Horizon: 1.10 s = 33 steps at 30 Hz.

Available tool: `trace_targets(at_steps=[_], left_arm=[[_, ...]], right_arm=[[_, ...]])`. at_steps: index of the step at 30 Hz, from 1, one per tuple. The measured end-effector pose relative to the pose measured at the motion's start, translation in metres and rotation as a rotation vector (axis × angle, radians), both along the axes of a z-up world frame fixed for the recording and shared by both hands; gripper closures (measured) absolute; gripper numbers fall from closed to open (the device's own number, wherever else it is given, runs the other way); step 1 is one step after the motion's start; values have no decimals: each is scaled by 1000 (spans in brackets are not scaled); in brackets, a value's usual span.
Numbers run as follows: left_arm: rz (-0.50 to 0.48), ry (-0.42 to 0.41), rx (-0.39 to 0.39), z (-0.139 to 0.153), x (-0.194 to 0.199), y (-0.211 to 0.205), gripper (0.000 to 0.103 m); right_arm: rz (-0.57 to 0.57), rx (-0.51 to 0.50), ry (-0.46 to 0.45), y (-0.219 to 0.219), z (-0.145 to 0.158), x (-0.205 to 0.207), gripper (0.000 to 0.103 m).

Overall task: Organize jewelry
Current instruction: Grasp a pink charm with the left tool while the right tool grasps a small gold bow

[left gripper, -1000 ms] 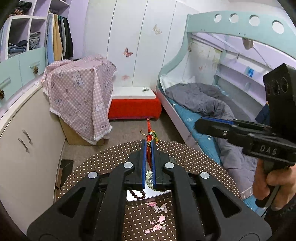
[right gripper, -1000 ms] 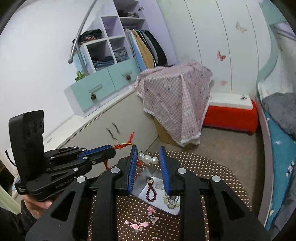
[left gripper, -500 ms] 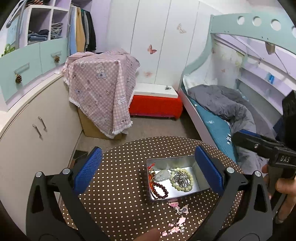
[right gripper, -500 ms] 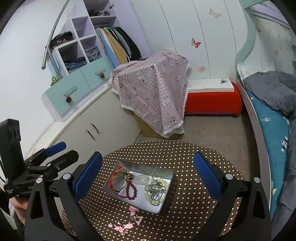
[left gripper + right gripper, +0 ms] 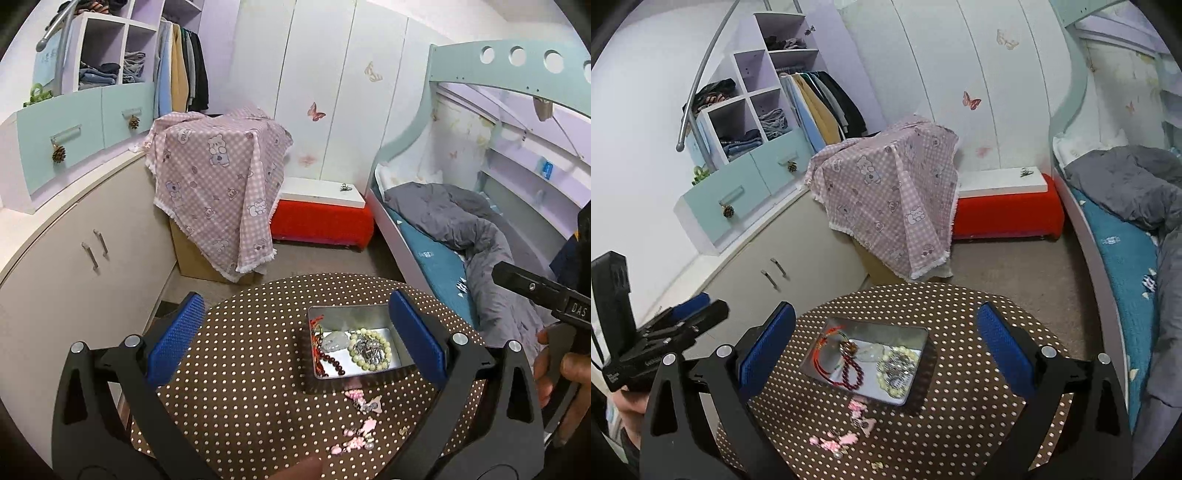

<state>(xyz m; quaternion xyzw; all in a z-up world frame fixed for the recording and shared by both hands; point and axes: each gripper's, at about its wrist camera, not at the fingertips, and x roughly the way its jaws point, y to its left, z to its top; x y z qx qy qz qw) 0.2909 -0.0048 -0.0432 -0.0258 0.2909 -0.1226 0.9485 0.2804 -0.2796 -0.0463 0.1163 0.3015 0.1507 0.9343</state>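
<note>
Both grippers' jaws stood wide and empty, the pink trinkets [image 5: 846,432] on the worktop [image 5: 960,435] lying toward six o'clock of the tin [image 5: 916,391], nearer the right gripper [image 5: 886,347] than the left gripper [image 5: 291,339].

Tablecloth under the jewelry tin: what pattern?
Brown with small white polka dots; the tablecloth shows best in the right wrist view.

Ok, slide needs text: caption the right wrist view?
Open right claw above a metal tin of bracelets on a polka-dot table, pink charms loose beside it.
</note>
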Motion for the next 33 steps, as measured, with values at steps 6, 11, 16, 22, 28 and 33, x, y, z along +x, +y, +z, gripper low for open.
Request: trace_targets(at_steps=[6, 11, 16, 22, 28, 33], left_arm=[[17, -39, 22, -1, -29, 2, 6], [14, -77, 42, 0, -50, 4, 6], [0, -99, 54, -6, -66, 4, 6], [-24, -69, 55, -26, -76, 5, 6], [-64, -29, 72, -52, -85, 2, 6], [-102, 20, 102, -76, -88, -6, 6]], right_arm=[[-23, -37, -12, -1, -3, -23, 8], [-32, -72, -22, 4, -5, -38, 8], [-36, -94, -2, 9, -16, -51, 8], [-32, -107, 39, 11, -33, -62, 8], [-23, -148, 73, 13, -48, -70, 8], [-14, -168, 119, 17, -66, -75, 8]])
